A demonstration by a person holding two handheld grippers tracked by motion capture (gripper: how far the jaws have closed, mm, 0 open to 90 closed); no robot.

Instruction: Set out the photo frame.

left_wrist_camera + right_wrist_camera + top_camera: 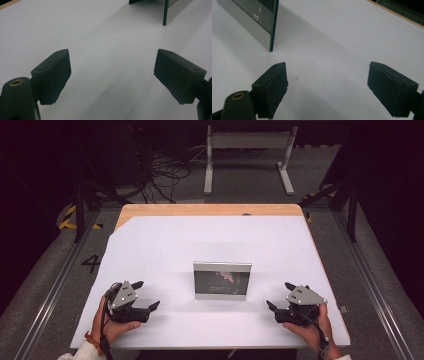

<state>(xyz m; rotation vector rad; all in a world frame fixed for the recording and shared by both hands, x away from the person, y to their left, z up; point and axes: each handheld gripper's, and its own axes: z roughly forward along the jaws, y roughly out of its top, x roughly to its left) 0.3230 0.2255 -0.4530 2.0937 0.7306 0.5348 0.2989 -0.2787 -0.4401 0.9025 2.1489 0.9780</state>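
A silver-framed picture frame (pixel 222 280) with a dark picture stands upright at the middle of the white table cover. My left gripper (pixel 147 295) rests on the cover to the frame's left, open, nothing between its jaws. My right gripper (pixel 281 296) rests to the frame's right, also open and holding nothing. In the left gripper view the gripper (pixel 111 72) looks over bare white cover, with the frame's edge (pixel 172 10) at the upper right. In the right gripper view the gripper (pixel 327 82) has the frame (pixel 253 20) at the upper left, well ahead of its left jaw.
The white cover (pixel 210 250) lies over a wooden table whose far edge (pixel 210 210) shows as a tan strip. A grey floor with metal rails, black cables (pixel 160 175) and a white stand (pixel 247 155) lies beyond the table.
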